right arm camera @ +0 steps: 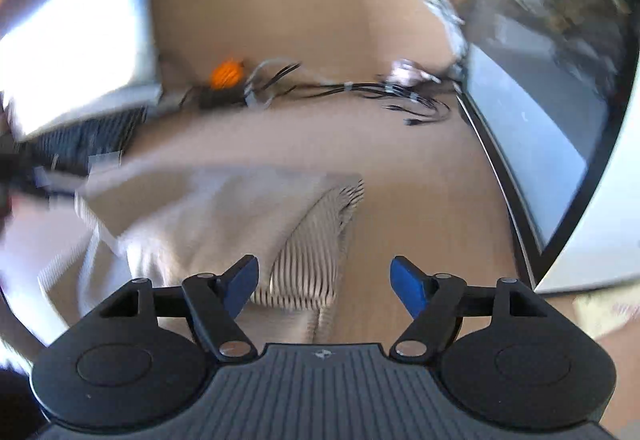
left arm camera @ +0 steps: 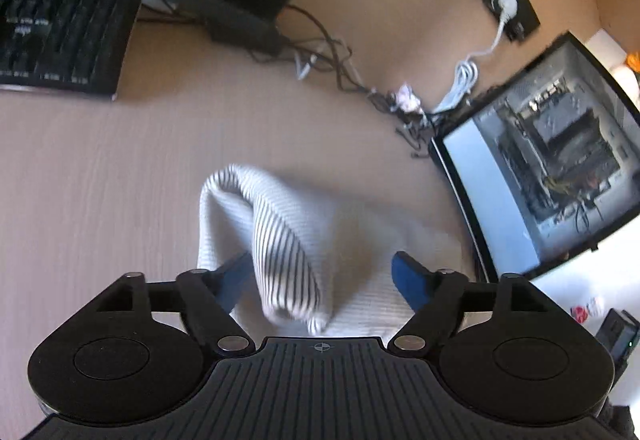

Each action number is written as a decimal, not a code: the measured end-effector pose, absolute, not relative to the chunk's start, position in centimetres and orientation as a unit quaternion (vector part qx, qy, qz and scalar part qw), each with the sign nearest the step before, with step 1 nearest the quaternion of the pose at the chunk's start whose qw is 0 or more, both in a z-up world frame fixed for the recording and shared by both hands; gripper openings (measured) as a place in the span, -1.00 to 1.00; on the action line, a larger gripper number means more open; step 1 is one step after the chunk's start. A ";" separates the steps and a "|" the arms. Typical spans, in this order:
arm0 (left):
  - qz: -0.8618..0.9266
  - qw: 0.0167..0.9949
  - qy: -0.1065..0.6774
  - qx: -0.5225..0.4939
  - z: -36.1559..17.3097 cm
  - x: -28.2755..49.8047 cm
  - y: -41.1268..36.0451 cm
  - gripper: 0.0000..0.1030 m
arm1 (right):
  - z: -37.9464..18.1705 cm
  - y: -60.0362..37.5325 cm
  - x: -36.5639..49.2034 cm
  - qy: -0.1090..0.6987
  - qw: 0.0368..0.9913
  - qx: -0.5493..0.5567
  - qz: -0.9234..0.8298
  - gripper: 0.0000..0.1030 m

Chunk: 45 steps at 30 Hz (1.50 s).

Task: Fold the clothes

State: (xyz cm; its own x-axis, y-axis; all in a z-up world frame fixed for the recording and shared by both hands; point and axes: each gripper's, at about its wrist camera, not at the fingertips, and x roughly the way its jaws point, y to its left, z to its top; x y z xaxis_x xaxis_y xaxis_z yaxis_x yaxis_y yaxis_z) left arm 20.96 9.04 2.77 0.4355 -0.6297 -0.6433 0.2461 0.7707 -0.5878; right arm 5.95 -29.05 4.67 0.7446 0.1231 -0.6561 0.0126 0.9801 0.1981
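A white garment with thin dark stripes point(left arm camera: 288, 240) lies bunched on the wooden table point(left arm camera: 100, 180), one striped fold turned over on top. My left gripper point(left arm camera: 322, 280) is open, its blue fingers point(left arm camera: 408, 280) standing on either side of the cloth without pinching it. In the right wrist view the same garment point(right arm camera: 224, 224) lies left of centre, blurred by motion. My right gripper point(right arm camera: 324, 284) is open; its left finger point(right arm camera: 240, 284) is over the garment's striped edge, its right finger over bare table.
A black keyboard point(left arm camera: 60, 32) lies at the far left. Tangled cables point(left arm camera: 340, 64) and a white cord point(left arm camera: 464, 76) run along the back. A computer case with a glass side point(left arm camera: 552, 160) stands at the right. An orange ball point(right arm camera: 227, 74) sits by the cables.
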 end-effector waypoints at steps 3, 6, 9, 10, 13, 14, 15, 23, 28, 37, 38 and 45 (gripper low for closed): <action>-0.264 0.818 0.476 -0.188 1.6 21.9 7.3 0.67 | 4.3 -29.6 7.8 0.356 0.921 0.150 0.037 0.43; -0.250 0.816 0.498 -0.151 -0.6 22.4 5.2 0.66 | 2.8 -28.5 10.1 0.373 0.916 0.138 0.049 0.43; -0.234 0.830 0.492 -0.114 -1.2 22.5 3.5 0.10 | 1.4 -26.6 11.5 0.397 0.909 0.097 0.081 -0.02; -0.232 0.834 0.490 -0.107 -1.1 22.5 3.1 -0.24 | 1.6 -26.0 11.5 0.394 0.912 0.074 0.084 -0.22; -0.239 0.844 0.470 -0.100 1.3 22.2 3.1 -0.52 | 2.8 -25.0 11.6 0.382 0.919 0.032 0.088 -0.70; -0.247 0.847 0.461 -0.100 2.5 21.8 3.3 -0.52 | 3.6 -25.1 11.5 0.377 0.921 0.033 0.089 -0.72; -0.258 0.849 0.451 -0.099 3.7 21.1 3.6 -0.53 | 4.5 -25.2 11.0 0.371 0.924 0.031 0.093 -0.72; -0.293 0.828 0.469 -0.089 3.0 13.6 6.6 -0.37 | 3.7 -24.7 7.6 0.399 0.913 0.017 0.084 -0.71; -0.264 0.813 0.513 -0.080 -0.1 12.4 7.6 -0.15 | 1.8 -24.3 6.0 0.418 0.906 0.003 0.065 -0.55; -0.304 0.859 0.393 -0.123 7.3 14.8 8.5 0.45 | 5.8 -24.7 6.4 0.360 0.931 -0.026 0.050 0.03; -0.310 0.853 0.397 -0.134 7.1 15.3 8.0 0.45 | 6.0 -24.7 6.9 0.355 0.933 -0.022 0.052 0.09; -0.290 0.791 0.513 -0.166 0.2 18.9 4.9 0.48 | 3.1 -23.4 10.1 0.388 0.915 0.019 0.111 0.19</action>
